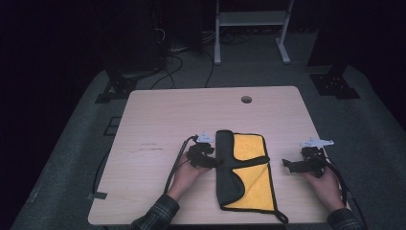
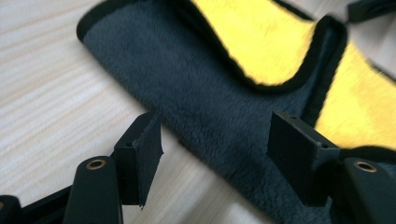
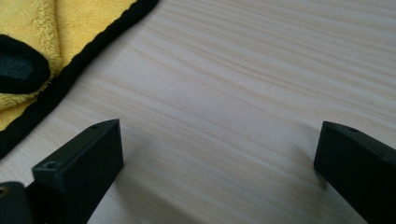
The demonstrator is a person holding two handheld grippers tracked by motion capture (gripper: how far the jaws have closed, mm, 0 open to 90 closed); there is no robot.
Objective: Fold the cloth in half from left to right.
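On table (image 1: pixel 158 115), folded cloth (image 1: pixel 249 165)

My sleeves (image 1: pixel 158 215) are dark plaid. My left gripper (image 1: pixel 214 162) and right gripper (image 1: pixel 287 164) are black, each topped by a pale three-cornered plate, trailing black cables; brass-coloured screws sit behind the square black jaws

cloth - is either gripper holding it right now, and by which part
Nothing is held. The left gripper is open at the cloth's dark grey left edge; the right gripper is open over bare table.
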